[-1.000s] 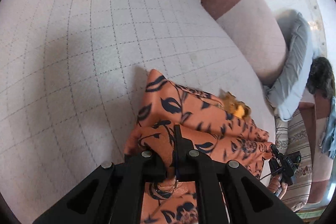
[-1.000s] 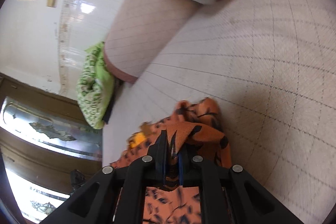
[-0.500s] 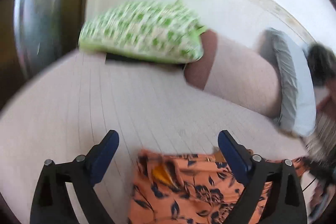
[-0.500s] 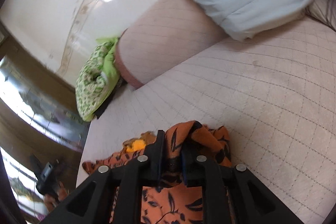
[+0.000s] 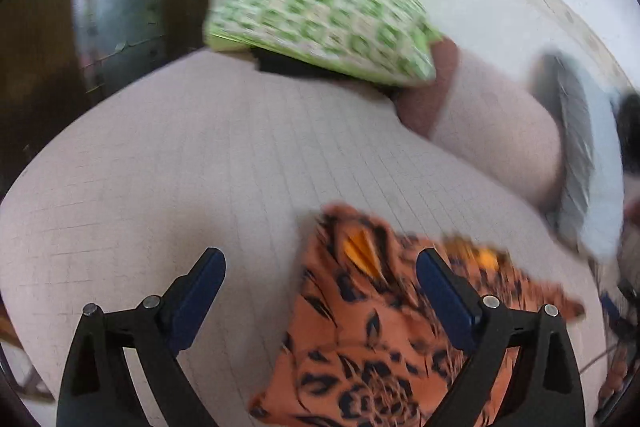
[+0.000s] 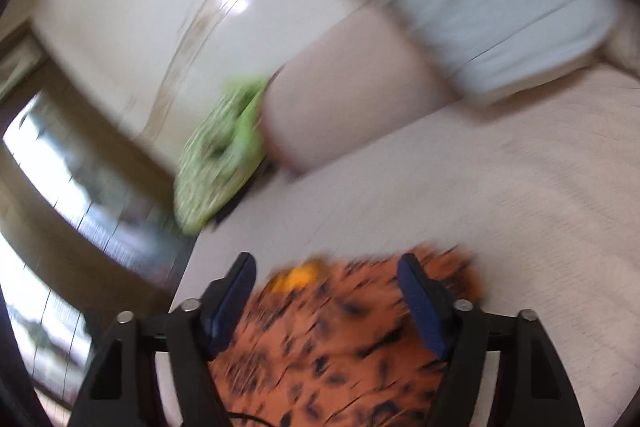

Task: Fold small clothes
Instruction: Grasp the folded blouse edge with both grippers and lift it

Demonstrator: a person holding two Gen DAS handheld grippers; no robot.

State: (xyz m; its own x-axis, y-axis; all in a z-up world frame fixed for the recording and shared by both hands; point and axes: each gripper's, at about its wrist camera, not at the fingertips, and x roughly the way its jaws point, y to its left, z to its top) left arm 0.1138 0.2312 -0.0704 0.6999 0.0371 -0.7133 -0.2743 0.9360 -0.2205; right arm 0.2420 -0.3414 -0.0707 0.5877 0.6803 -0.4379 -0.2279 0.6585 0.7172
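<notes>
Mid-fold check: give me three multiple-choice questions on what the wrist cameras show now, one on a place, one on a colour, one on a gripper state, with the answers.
1. Where does the green patterned pillow lie?
A. at the far end of the bed, beyond the garment
B. on top of the garment
C. between the gripper fingers

2. What colour is the garment?
A. plain white
B. orange with dark print
C. green checks

3. How is the left gripper?
A. shut on the garment
B. shut on the pillow
C. open, holding nothing

Answers:
1 A: the pillow sits beyond the garment, at the far edge of the bed.
2 B: orange cloth with dark leaf marks.
3 C: its blue fingers stand wide apart; the right gripper is open too.
</notes>
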